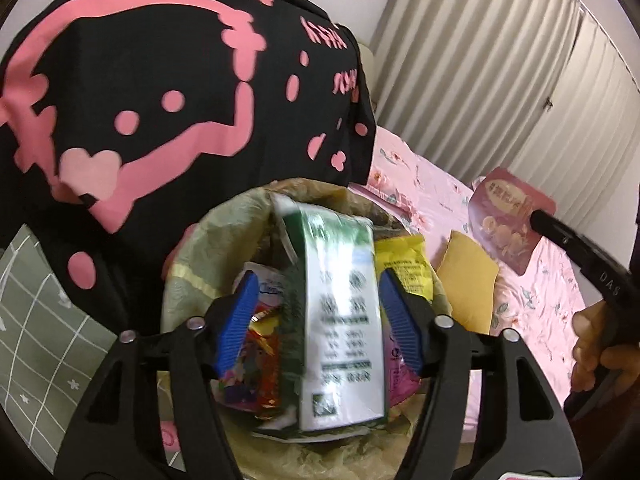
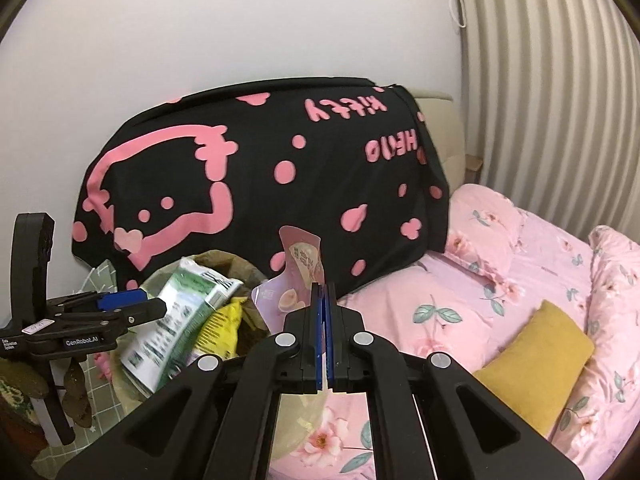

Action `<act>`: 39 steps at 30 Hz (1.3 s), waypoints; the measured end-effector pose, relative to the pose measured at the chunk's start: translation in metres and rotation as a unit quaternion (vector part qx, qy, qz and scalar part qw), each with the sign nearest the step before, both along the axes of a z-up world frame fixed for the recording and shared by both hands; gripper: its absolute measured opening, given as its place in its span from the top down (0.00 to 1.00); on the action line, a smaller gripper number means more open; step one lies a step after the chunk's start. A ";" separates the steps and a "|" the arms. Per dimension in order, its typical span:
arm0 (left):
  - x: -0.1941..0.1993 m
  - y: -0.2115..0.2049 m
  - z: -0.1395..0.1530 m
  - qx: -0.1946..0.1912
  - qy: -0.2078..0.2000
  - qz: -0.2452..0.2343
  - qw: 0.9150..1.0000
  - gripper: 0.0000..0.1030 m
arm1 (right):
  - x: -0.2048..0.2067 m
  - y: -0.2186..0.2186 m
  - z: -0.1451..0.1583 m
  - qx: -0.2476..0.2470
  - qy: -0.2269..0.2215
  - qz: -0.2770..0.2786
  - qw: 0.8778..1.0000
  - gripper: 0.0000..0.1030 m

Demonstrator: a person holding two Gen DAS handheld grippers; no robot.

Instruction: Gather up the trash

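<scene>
The left gripper (image 1: 318, 320) is standing with its blue pads apart, and the green-and-white carton (image 1: 340, 320) is sitting upright between them, its printed white face toward the camera; contact cannot be told. The carton is resting in the lined trash bin (image 1: 200, 264) among a yellow packet (image 1: 404, 268) at 2 o'clock and a colourful wrapper (image 1: 256, 360) at 8 o'clock. The right gripper (image 2: 325, 320) is clamping a pink pouch (image 2: 298, 276), which is rising toward 12 o'clock beside the bin on the pink bed (image 2: 500, 280).
</scene>
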State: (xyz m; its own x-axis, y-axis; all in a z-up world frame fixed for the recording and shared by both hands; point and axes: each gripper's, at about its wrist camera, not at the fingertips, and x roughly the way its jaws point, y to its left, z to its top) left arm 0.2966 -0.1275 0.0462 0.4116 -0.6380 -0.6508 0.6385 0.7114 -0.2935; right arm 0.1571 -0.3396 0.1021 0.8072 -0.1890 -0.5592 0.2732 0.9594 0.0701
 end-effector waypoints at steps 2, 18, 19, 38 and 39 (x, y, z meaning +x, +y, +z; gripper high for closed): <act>0.000 0.012 0.005 -0.012 -0.004 0.015 1.000 0.39 | 0.008 0.006 0.000 0.007 -0.003 0.016 1.000 0.97; -0.020 0.176 0.003 -0.002 -0.039 0.224 0.974 0.39 | 0.083 0.108 -0.028 0.091 0.028 0.120 0.988 0.97; -0.022 0.183 0.002 -0.002 -0.037 0.229 0.973 0.39 | 0.086 0.114 -0.032 0.091 0.032 0.117 0.988 0.97; -0.112 0.216 0.002 0.013 -0.092 0.283 0.954 0.39 | 0.015 0.128 -0.022 0.054 0.001 0.095 0.994 0.67; -0.124 0.213 0.003 0.018 -0.099 0.290 0.952 0.39 | 0.006 0.129 -0.022 0.053 -0.003 0.105 0.993 0.67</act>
State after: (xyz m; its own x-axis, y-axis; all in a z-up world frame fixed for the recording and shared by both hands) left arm 0.1725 0.0858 0.0493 0.8042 -0.2451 -0.5415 0.1763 0.9684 -0.1764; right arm 0.1634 -0.2107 0.0800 0.8260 0.0438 -0.5620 0.0667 0.9824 0.1745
